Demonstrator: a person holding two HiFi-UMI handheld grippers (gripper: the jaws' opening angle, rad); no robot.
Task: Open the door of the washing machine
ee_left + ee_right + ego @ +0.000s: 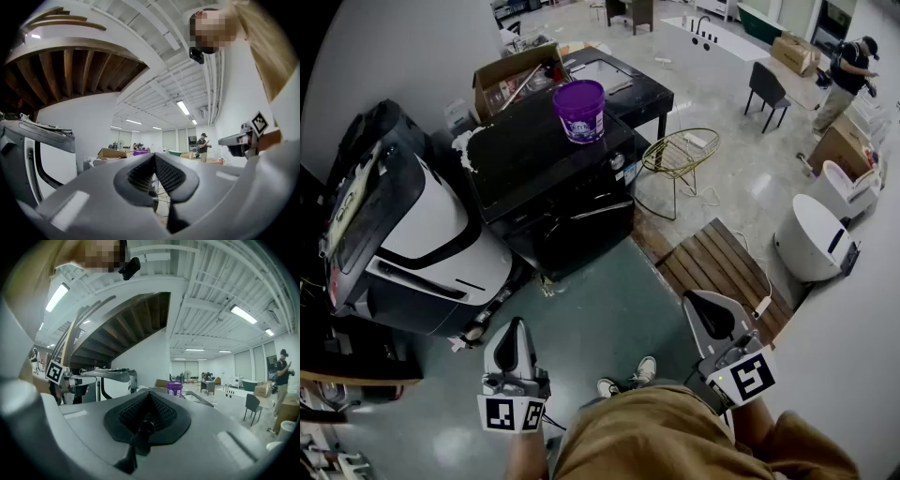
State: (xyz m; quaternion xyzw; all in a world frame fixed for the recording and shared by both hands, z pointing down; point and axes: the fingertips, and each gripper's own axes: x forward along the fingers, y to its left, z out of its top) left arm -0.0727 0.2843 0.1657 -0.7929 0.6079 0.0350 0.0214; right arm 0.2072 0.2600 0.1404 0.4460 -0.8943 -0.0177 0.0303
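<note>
The washing machine [422,234], white with dark trim, stands at the left of the head view, and its front door lies flat against the body. My left gripper [519,326] hovers low over the green floor to the machine's right, jaws shut and empty. My right gripper [701,302] floats further right, also shut with nothing in it. Both are well short of the machine. In the left gripper view the machine [42,154] fills the left edge beyond the closed left gripper [153,157]. The right gripper view shows the machine [108,380] at left behind the right gripper [149,397].
A black appliance [553,178] with a purple bucket [579,110] on top stands right beside the machine. A wire chair [680,155], a wooden platform [712,267] and a white round unit [814,239] lie to the right. A person [848,80] stands far off.
</note>
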